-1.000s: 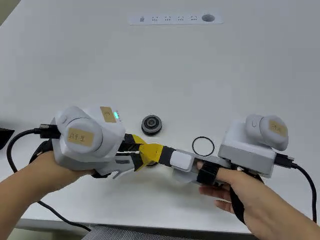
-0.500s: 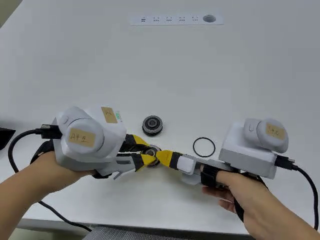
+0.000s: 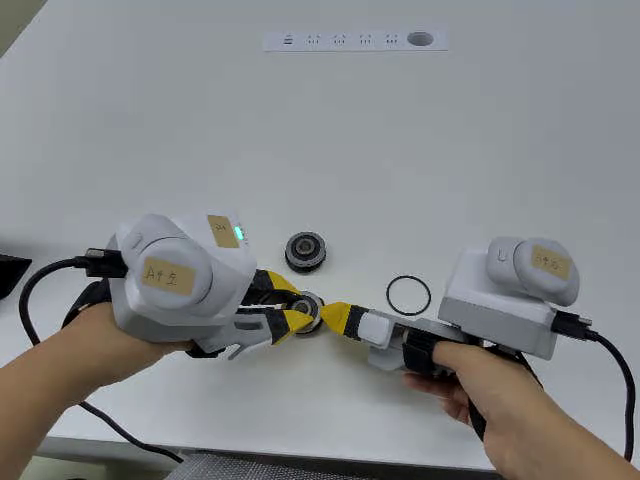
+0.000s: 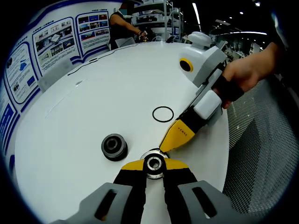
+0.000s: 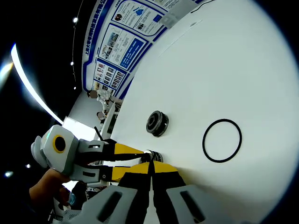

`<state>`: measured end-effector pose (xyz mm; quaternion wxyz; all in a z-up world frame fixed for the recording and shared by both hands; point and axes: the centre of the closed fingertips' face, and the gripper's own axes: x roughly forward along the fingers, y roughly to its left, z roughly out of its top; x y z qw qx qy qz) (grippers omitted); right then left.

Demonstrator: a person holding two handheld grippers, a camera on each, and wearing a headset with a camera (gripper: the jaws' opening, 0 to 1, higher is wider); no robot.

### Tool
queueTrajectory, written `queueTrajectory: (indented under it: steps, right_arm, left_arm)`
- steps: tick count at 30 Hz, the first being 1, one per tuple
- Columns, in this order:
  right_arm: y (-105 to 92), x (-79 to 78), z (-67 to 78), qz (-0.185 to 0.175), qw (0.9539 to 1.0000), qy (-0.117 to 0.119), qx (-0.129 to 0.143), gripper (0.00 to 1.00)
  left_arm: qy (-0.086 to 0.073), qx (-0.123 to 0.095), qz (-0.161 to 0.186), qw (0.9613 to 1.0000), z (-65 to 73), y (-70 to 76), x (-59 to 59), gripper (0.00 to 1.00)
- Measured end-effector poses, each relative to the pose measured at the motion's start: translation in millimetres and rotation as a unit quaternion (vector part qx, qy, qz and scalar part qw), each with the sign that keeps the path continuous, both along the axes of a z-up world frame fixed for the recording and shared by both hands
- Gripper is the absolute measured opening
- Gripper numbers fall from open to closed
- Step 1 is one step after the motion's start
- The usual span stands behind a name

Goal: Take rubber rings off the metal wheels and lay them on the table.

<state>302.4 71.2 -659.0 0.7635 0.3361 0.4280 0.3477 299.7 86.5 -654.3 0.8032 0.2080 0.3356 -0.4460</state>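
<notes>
Currently pinches a small round silver metal wheel (image 4: pixel 154 164) between the yellow jaws of the left gripper (image 3: pixel 292 312), lower centre of the head view, low over the white table (image 3: pixel 450 150); steadies it, by judgement, for stripping. Presses the right gripper (image 3: pixel 336 316) jaws together, tips touching the wheel's rim from the right, likely to nip the rubber; cannot tell whether any is caught. Has one thin black rubber ring (image 3: pixel 407 294) lying flat right of centre, already off. Shows a second dark metal wheel (image 3: pixel 304 250) just above the grippers, apart, apparently ringed, waiting.
</notes>
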Motion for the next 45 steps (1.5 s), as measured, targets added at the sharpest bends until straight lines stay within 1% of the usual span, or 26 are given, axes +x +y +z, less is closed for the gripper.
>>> queueTrajectory:
  steps: [5, 14, 16, 21, 26, 32, 34, 45]
  right_arm:
    - [0.5, -0.4, 1.8, -0.001, 1.0, -0.001, -0.002, 0.01]
    - [4.9, -1.2, 5.2, 0.01, 0.9996, -0.022, -0.015, 0.01]
    - [6.1, -1.4, 5.3, 0.023, 0.9984, -0.04, -0.031, 0.01]
    - [6.3, -1.3, 4.5, 0.023, 0.9985, -0.038, -0.032, 0.01]
    - [9.3, -2.3, 6.0, 0.031, 0.9973, -0.052, -0.042, 0.01]
    - [11.0, -3.2, 8.0, 0.034, 0.9972, -0.055, -0.037, 0.01]
    - [10.5, -3.0, 8.4, 0.035, 0.9968, -0.059, -0.042, 0.01]
    - [10.4, -4.1, 12.4, 0.036, 0.9972, -0.057, -0.032, 0.01]
  left_arm:
    - [-0.001, 0.0, 0.001, 1.0, -0.1, 0.1, -0.3, 0.13]
    - [-0.003, -0.001, 0.003, 1.0, 0.0, 0.1, 0.0, 0.13]
    - [-0.003, -0.002, 0.003, 1.0, -0.1, 0.1, 0.0, 0.13]
    - [-0.003, -0.002, 0.003, 1.0, 0.0, -0.3, -0.1, 0.13]
    - [-0.003, -0.005, 0.005, 1.0, 0.0, -0.3, -0.4, 0.13]
    - [-0.004, -0.005, 0.007, 1.0, -0.1, -0.5, -0.8, 0.13]
    - [-0.004, -0.005, 0.006, 1.0, -0.1, -0.5, -0.9, 0.13]
    - [-0.007, -0.005, 0.004, 1.0, 0.2, -0.2, -0.6, 0.13]
